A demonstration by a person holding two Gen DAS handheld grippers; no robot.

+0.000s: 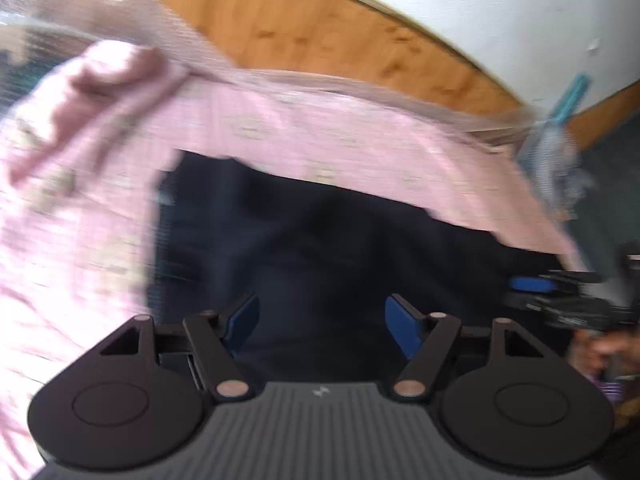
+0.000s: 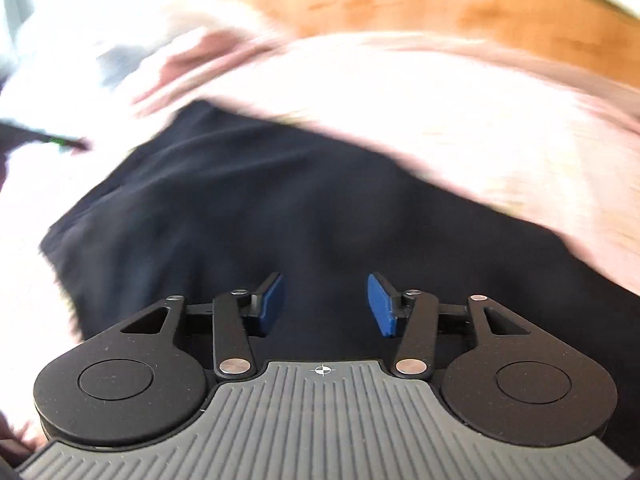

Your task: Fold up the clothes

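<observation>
A dark navy garment lies spread on a pink patterned sheet. My left gripper hovers over the garment's near part, open, with nothing between its blue pads. In the right wrist view the same dark garment fills the middle, with the pink sheet beyond it. My right gripper is also open above the cloth and holds nothing. The right gripper also shows at the right edge of the left wrist view, held by a hand. Both views are blurred by motion.
A wooden headboard runs behind the bed below a white wall. A bluish plastic bag lies at the bed's right edge. A pink bunched fold sits at the far left. Pale bedding lies at the left.
</observation>
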